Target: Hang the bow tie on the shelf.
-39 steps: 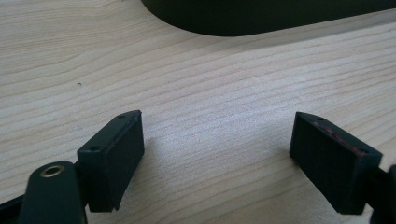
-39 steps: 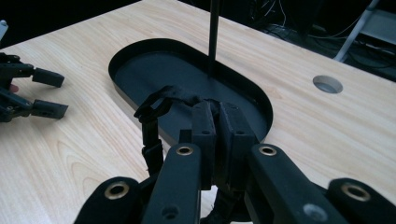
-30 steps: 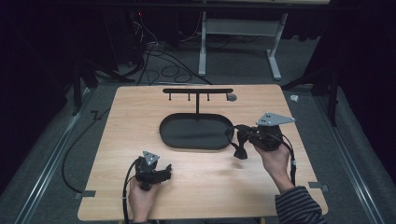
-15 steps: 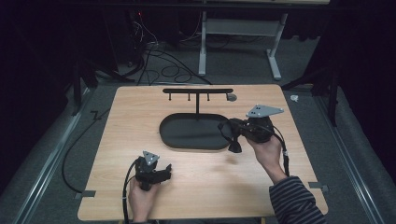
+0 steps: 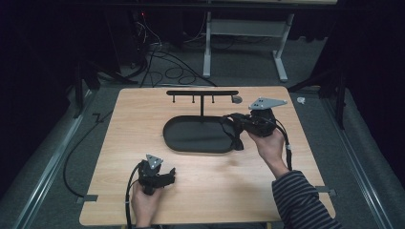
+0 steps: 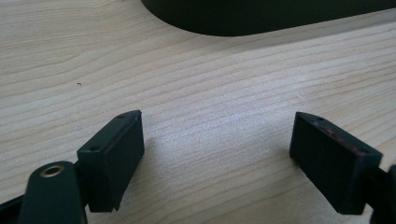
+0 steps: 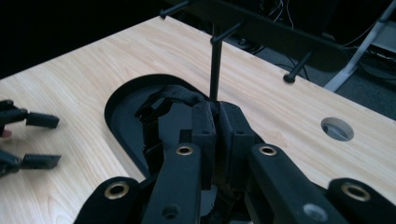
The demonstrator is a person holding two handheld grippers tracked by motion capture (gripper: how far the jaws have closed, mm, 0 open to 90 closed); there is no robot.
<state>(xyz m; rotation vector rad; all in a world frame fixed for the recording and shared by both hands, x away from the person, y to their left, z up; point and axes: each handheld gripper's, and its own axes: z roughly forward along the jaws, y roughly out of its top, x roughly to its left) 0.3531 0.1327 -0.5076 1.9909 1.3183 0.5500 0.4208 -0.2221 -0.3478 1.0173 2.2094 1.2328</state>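
Right hand-held gripper (image 5: 237, 125) is clamped on a black strap (image 7: 175, 94), dangling it above the right end of the black oval tray (image 5: 176, 141) mid-counter. Left hand-held gripper (image 6: 217, 161) is wide open and empty near the counter's front edge. Risk: the limp strap could snag on the hook stand (image 5: 202, 94) or slip out.

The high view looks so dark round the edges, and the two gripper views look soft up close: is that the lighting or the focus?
Both. In the high view the wooden table is lit while the floor around it sinks into black. In the left gripper view the near fingers are soft and the wood grain between them catches a pale sheen. In the right gripper view the near fingers are dim and slightly blurred against the bright table.
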